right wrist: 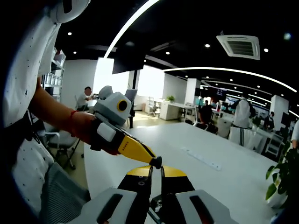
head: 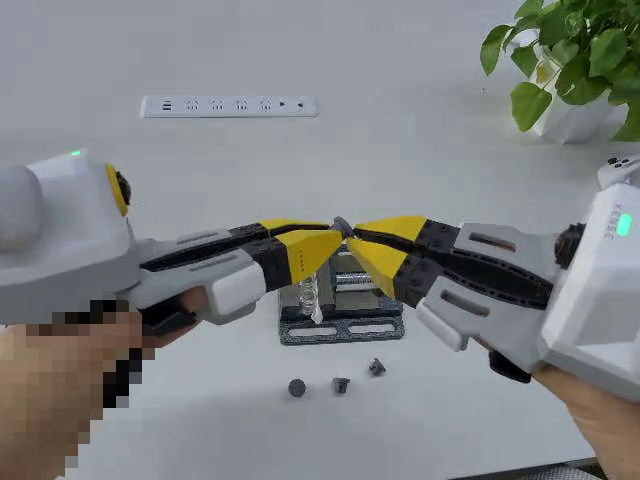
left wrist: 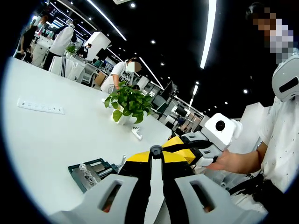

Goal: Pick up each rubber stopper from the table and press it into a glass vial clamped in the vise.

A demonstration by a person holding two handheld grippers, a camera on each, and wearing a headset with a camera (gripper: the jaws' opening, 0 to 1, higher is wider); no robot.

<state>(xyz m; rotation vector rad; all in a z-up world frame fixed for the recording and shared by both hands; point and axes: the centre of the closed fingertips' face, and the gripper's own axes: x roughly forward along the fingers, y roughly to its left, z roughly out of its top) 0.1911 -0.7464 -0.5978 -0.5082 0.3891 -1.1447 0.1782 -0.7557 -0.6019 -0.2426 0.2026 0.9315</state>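
A dark rubber stopper (head: pixel 342 226) is held in the air above the vise (head: pixel 342 325), where both grippers meet tip to tip. My left gripper (head: pixel 336 233) comes in from the left and is shut on the stopper (left wrist: pixel 155 150). My right gripper (head: pixel 356 235) comes in from the right with its jaws together, tips touching the same stopper (right wrist: pixel 155 162); whether it grips the stopper is unclear. A glass vial (head: pixel 309 296) stands clamped in the vise. Three more stoppers lie on the table in front of it: (head: pixel 297 387), (head: pixel 341 384), (head: pixel 376 367).
A white power strip (head: pixel 229 106) lies at the back of the white table. A potted plant (head: pixel 575 60) stands at the back right, with a white controller (head: pixel 620 168) near the right edge. Other people sit and stand in the office behind.
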